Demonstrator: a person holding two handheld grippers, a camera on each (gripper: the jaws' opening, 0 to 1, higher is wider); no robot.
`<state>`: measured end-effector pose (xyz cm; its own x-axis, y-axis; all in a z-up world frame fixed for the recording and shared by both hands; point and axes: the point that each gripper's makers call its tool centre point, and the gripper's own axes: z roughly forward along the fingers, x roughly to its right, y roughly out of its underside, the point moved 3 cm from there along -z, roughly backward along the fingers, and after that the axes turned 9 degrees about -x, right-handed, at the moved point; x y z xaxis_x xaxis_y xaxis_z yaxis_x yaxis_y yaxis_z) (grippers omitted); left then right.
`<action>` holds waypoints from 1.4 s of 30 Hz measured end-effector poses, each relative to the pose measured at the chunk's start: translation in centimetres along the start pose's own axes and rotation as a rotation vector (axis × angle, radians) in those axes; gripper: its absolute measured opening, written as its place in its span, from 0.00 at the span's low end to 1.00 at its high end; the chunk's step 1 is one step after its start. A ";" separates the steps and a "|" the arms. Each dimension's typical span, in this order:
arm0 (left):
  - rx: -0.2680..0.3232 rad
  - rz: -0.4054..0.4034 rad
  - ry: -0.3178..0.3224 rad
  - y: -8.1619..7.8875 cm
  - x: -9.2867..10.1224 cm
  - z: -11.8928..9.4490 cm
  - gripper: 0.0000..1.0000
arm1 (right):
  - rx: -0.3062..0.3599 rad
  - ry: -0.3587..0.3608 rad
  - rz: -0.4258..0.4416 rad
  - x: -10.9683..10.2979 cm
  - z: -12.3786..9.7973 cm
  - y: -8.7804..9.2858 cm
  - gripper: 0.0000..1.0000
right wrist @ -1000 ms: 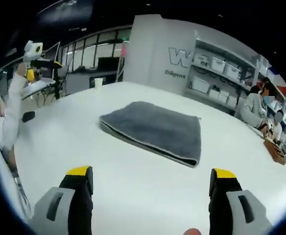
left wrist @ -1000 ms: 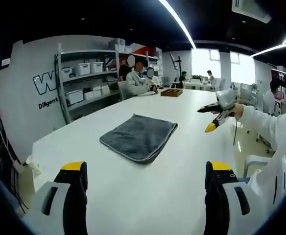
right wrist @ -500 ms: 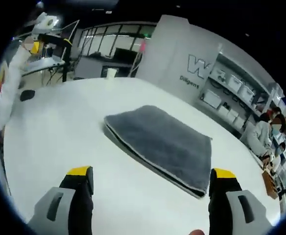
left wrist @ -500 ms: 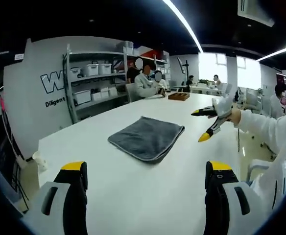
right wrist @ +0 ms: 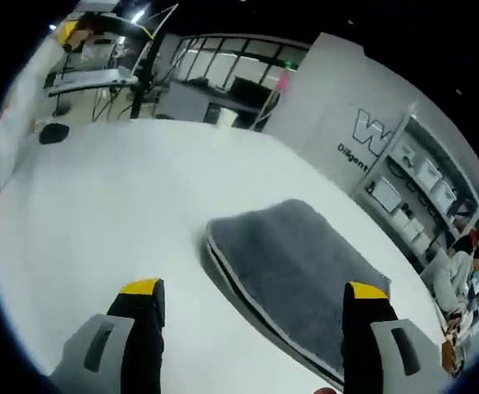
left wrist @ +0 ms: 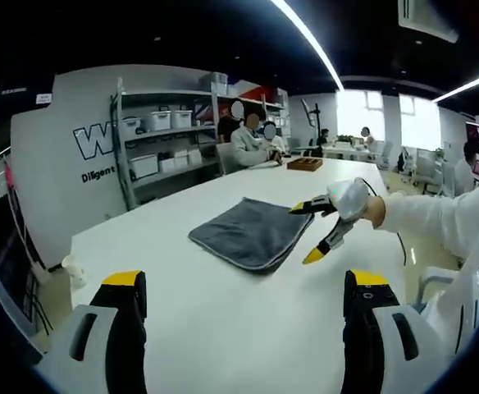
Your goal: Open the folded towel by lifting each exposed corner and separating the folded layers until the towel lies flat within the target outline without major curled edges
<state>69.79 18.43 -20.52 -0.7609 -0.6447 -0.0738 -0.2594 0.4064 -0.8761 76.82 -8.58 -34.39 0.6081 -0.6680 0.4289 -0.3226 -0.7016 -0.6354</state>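
A grey folded towel [left wrist: 252, 234] lies flat on the white table [left wrist: 223, 328], its layered edge facing me. My left gripper [left wrist: 246, 279] is open and held back from the towel, nothing between its jaws. My right gripper [left wrist: 305, 233], held by a white-sleeved arm, hovers open at the towel's right edge in the left gripper view. In the right gripper view the towel [right wrist: 305, 271] lies just ahead, its stacked white-trimmed edge between the open jaws of the right gripper [right wrist: 253, 289].
Shelves with white bins [left wrist: 153, 139] stand behind the table's far left. People sit at the far end [left wrist: 252, 139] near a wooden tray [left wrist: 305, 163]. A cup [right wrist: 221, 135] and a dark object [right wrist: 52, 131] rest near the table's edges.
My right gripper has come down and in toward the towel's right edge, so the towel looms larger in its view. The left gripper has stayed nearly still. The towel has not moved.
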 end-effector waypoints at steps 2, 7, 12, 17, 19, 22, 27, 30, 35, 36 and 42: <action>0.000 -0.003 0.000 0.0 0.0 0.0 0.99 | 0.004 -0.027 -0.004 -0.9 1.3 -1.0 0.90; -0.004 0.004 0.000 -0.1 0.1 0.1 0.99 | -0.004 -0.056 -0.037 -2.0 3.5 -2.2 0.88; -0.001 0.007 0.003 -0.2 0.2 0.2 0.99 | -0.001 -0.059 -0.057 -2.2 5.0 -3.1 0.83; -0.007 0.009 0.005 -0.2 0.2 0.3 0.99 | -0.002 -0.059 -0.062 -2.6 5.7 -3.3 0.74; -0.004 0.009 0.005 -0.2 0.2 0.2 0.99 | -0.010 -0.063 -0.060 -2.7 5.9 -3.2 0.71; -0.005 0.006 0.003 -0.2 0.2 0.2 0.99 | -0.017 -0.063 -0.059 -2.7 6.1 -3.1 0.61; -0.009 0.007 0.002 -0.2 0.2 0.3 0.99 | -0.015 -0.077 -0.051 -3.1 6.4 -3.0 0.42; -0.012 0.011 0.003 -0.2 0.3 0.4 0.99 | -0.012 -0.085 -0.054 -3.2 6.4 -3.1 0.37; -0.013 0.013 0.005 -0.2 0.3 0.5 0.99 | -0.011 -0.086 -0.051 -3.2 6.6 -3.2 0.24; -0.013 0.013 0.005 -0.2 0.3 0.5 0.99 | -0.013 -0.084 -0.049 -3.1 6.7 -3.2 0.22; -0.013 0.013 0.003 -0.2 0.3 0.4 0.99 | -0.015 -0.089 -0.055 -3.5 6.7 -3.3 0.16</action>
<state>69.89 17.87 -20.57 -0.7660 -0.6374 -0.0835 -0.2575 0.4232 -0.8687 80.67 -2.26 -38.11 0.6874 -0.6040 0.4034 -0.2972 -0.7406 -0.6026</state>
